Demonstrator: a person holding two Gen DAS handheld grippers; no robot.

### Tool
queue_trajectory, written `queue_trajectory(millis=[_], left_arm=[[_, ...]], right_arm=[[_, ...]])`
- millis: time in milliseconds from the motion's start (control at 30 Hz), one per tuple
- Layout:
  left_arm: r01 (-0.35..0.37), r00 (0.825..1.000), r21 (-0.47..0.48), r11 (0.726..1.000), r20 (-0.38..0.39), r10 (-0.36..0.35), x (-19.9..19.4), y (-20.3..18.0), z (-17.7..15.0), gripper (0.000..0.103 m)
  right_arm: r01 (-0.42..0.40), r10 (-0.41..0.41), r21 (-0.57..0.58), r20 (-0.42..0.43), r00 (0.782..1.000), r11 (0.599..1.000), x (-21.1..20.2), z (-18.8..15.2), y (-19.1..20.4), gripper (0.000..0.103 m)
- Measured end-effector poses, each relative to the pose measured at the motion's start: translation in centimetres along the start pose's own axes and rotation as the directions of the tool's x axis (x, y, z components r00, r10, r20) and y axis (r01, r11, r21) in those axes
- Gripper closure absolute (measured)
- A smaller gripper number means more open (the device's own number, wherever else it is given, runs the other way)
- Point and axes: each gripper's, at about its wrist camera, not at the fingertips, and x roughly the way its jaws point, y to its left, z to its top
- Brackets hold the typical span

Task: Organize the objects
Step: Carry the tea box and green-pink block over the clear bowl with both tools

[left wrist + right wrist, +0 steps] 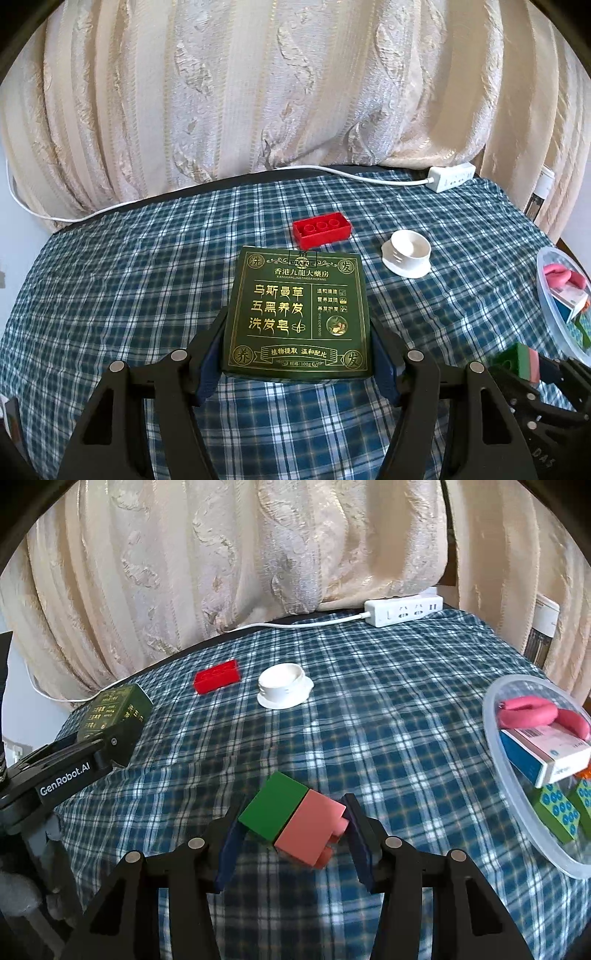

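Observation:
My left gripper (297, 325) is shut on a dark green soap box (299, 314) with gold lettering, held flat just above the checked cloth; it also shows in the right wrist view (110, 710). My right gripper (293, 812) is shut on a green-and-pink block pair (291, 818), also visible in the left wrist view (517, 360). A red brick (321, 229) (217, 676) and a white cap (406, 253) (284, 686) lie further back on the cloth.
A clear plastic bowl (495, 723) (550, 306) at the right holds a pink ring, a blue-white box and green patterned blocks. A white power strip (404, 609) (450, 177) with its cable lies at the back edge. Cream curtains hang behind.

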Motion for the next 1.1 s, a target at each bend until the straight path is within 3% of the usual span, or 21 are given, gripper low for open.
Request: queue_trajectory(millis=[433,1100], left_arm=[[0.023,1.0,0.031,0.999,-0.006,-0.023,-0.3,-2.1,-0.3,0.035],[0.173,0.985,0.164,0.971,-0.023,-0.172,-3.3,-12.5,-0.4,0.035]], right_arm=[[0.045,-0.047,0.078,0.028,0.998,0.996,-3.1,-1.8,-5.1,0.05],[0.098,-0.136,0.229,0.156,0.978,0.968,-8.8,-2.3,-14.1,0.05]])
